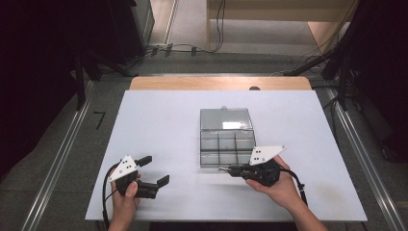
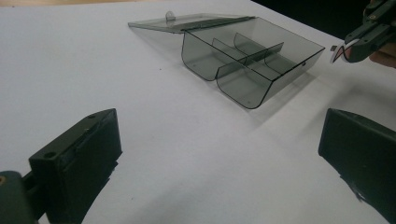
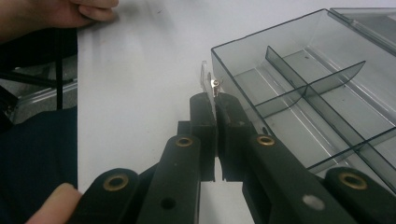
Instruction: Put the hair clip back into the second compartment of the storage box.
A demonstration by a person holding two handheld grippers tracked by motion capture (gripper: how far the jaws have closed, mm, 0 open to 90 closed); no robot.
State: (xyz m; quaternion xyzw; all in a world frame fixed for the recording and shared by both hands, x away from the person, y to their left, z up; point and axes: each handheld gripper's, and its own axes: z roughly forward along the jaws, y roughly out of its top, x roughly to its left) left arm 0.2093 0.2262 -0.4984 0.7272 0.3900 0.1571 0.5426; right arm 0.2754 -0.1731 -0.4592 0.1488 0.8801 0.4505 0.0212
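Observation:
A smoky clear compartment box (image 1: 226, 147) lies open mid-table, its lid (image 1: 226, 119) folded flat behind it and dividers splitting it into several cells. My right gripper (image 1: 222, 169) sits at the box's near edge, jaws shut on a tiny clear piece with a metal bit (image 3: 212, 83). In the right gripper view that piece pokes up from the right gripper (image 3: 215, 99) just outside the corner of the box (image 3: 317, 93). My left gripper (image 1: 156, 169) rests at the front left, open and with nothing in it. The left gripper view shows the left gripper (image 2: 219, 121) facing the box (image 2: 252, 65) across bare tabletop.
The white tabletop (image 1: 159, 120) ends in a wooden strip (image 1: 192, 83) at the far side. Metal rails (image 1: 62, 154) run along the floor on both sides, with cables (image 1: 183, 48) beyond. A hand (image 3: 70, 11) rests at the table's near edge.

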